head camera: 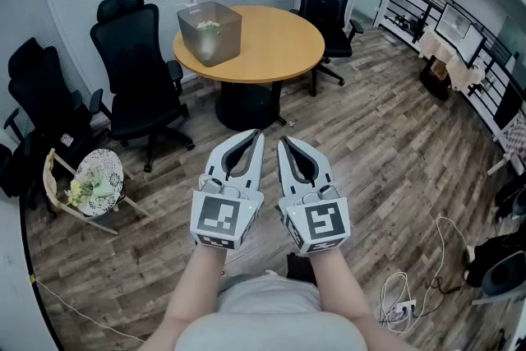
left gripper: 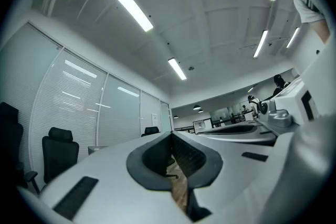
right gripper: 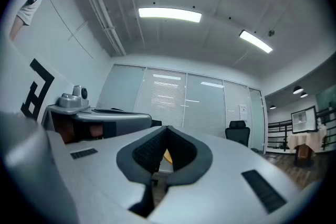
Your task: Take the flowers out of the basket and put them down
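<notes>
A grey see-through basket (head camera: pixel 210 32) stands on the left part of the round wooden table (head camera: pixel 271 45) at the back of the room. Pale flowers (head camera: pixel 208 26) show inside it. My left gripper (head camera: pixel 256 136) and right gripper (head camera: pixel 283 141) are held side by side over the floor, well short of the table, tips pointing toward it. Both are shut with nothing between their jaws. In the left gripper view the left gripper (left gripper: pixel 170 134) has its jaws meeting at the tip, and in the right gripper view the right gripper (right gripper: pixel 167 127) does too.
Black office chairs (head camera: pixel 136 70) ring the table. A small wooden chair (head camera: pixel 86 193) at the left holds a lace-covered round thing and a few flowers. Cables and a power strip (head camera: pixel 403 300) lie on the floor at the right. Desks stand far right.
</notes>
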Available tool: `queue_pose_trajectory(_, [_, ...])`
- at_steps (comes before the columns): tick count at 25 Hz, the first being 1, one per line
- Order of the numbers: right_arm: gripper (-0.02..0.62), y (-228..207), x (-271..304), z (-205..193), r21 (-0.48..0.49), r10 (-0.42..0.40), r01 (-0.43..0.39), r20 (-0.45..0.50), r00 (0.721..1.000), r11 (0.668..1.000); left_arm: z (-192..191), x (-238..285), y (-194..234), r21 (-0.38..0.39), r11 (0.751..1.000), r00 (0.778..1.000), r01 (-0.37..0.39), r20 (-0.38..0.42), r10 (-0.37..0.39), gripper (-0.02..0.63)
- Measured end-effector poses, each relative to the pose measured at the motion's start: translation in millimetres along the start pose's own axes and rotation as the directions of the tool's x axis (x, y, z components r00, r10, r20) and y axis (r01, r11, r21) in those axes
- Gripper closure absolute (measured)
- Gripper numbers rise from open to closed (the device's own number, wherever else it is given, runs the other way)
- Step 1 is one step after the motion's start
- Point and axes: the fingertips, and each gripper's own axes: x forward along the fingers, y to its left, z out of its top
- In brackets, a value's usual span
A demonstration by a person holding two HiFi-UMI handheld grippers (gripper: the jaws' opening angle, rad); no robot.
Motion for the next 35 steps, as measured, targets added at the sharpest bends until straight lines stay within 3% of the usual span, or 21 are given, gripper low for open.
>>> queue_pose_trajectory(7, [0.572, -27, -10, -17, 0.049, 0.015, -0.015, -0.005, 1.000, 0.999, -9, 18, -20, 0.008, 1.000, 1.000, -0.014, 0.002, 0.014, 0.604])
queue_pose_trajectory(12, [0.572, -28, -2, -29, 0.053, 0.073, -0.072, -0.017, 0.997, 0.996, -15, 22, -9, 0.002, 0.997, 0.997, -0.079, -0.009, 0.079, 0.604])
queue_pose_trajectory(16, [0.572, -31, 12, -32, 0.053, 0.092, -0.092, 0.007, 0.996, 0.994, -21, 33, -5, 0.013, 0.996, 0.997, -0.083, -0.002, 0.083, 0.604])
queue_pose_trajectory(21, [0.572, -42, 42, -42, 0.055, 0.089, -0.089, 0.003, 0.996, 0.994, -33, 56, 24, -0.005, 0.993, 0.993, -0.122, 0.002, 0.122, 0.604])
queue_pose_trajectory(35, [0.572, -78, 169, -68, 0.080, 0.079, -0.078, -0.008, 0.997, 0.994, -68, 155, 117, -0.047, 0.994, 0.994, -0.102, -0.046, 0.100, 0.604])
